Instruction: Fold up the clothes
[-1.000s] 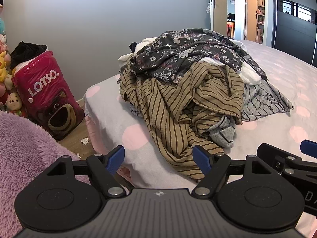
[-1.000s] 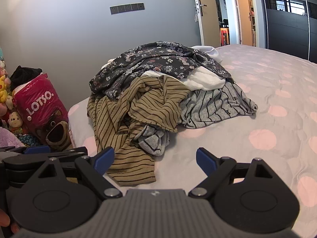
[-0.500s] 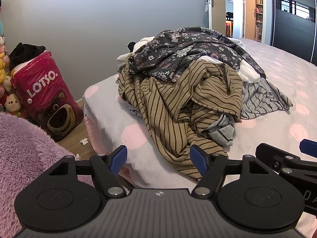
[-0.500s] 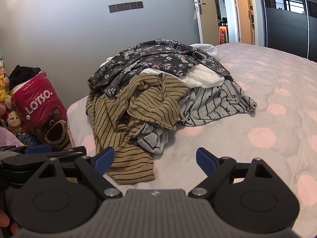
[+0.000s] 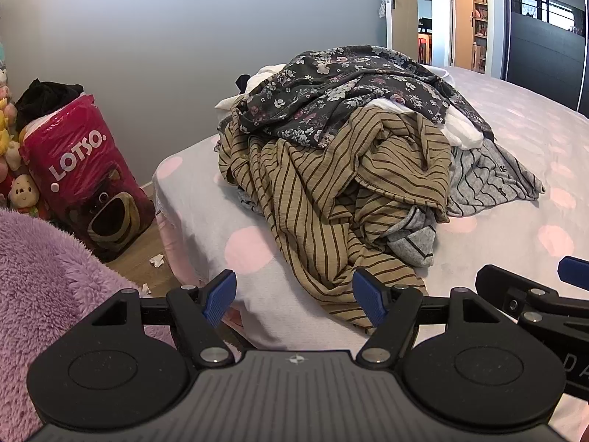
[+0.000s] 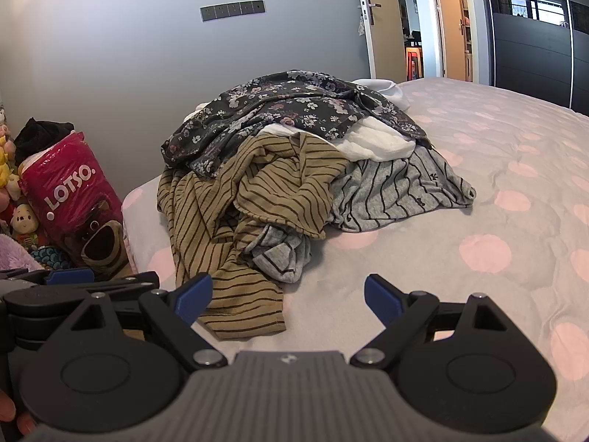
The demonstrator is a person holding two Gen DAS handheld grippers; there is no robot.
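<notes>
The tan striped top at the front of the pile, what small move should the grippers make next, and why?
Probably ease the left gripper forward and down onto the tan striped top's near hem. Both grippers are open and empty, the right gripper over bare bedsheet, and that hem lies loose at the bed's edge, nearest the left fingers.

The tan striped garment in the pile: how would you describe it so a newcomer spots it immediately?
Find the bed with pink polka-dot sheets and the clothes heap near its corner. The tan striped garment spills down the heap's front toward the bed edge, under the dark floral garment. It alone is mustard-tan with thin dark stripes; the striped garment beside it is grey.
</notes>
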